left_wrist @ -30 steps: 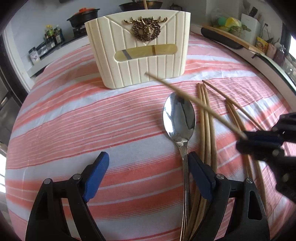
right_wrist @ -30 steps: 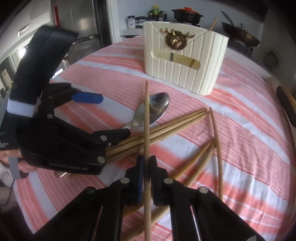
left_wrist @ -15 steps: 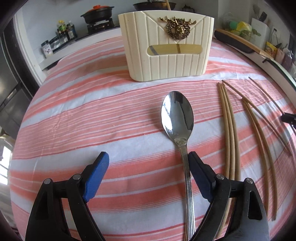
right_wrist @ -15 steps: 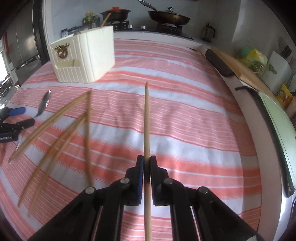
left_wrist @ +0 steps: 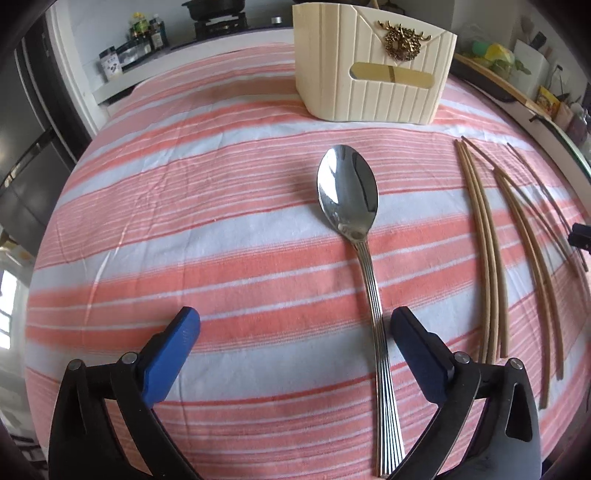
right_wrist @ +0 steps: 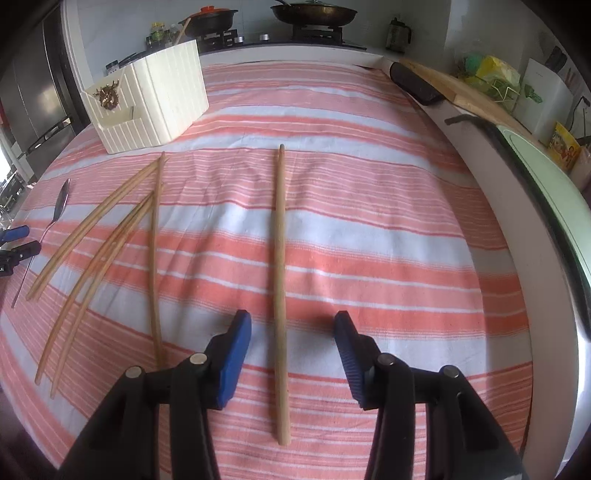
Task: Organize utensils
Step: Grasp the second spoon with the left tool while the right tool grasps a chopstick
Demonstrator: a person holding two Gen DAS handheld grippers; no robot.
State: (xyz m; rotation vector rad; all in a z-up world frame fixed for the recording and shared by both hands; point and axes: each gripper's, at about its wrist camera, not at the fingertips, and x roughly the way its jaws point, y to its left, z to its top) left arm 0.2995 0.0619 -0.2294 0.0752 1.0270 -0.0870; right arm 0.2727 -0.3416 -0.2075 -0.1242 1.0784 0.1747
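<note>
My left gripper [left_wrist: 295, 332] is open and empty over the striped cloth; the handle of a steel spoon [left_wrist: 349, 192] lies just inside its right finger. Several wooden chopsticks [left_wrist: 484, 251] lie to the right of the spoon. My right gripper [right_wrist: 293, 332] is open, with a single chopstick [right_wrist: 280, 258] lying flat on the cloth between its fingers, apart from them. The other chopsticks [right_wrist: 110, 229] and the spoon [right_wrist: 61, 203] lie to its left. A cream utensil holder [left_wrist: 373, 70] stands at the back, also in the right wrist view [right_wrist: 147, 99].
The table's right edge [right_wrist: 517, 206] borders a counter with a cutting board [right_wrist: 461, 92] and packets. A stove with a pan [right_wrist: 314, 14] and a pot stands behind the table. A chopstick pokes out of the holder. My left gripper shows at the right wrist view's left edge [right_wrist: 14, 251].
My right gripper swung away to the right with its chopstick, lowered it onto the cloth apart from the others, and opened. My left gripper shifted slightly and stayed open.
</note>
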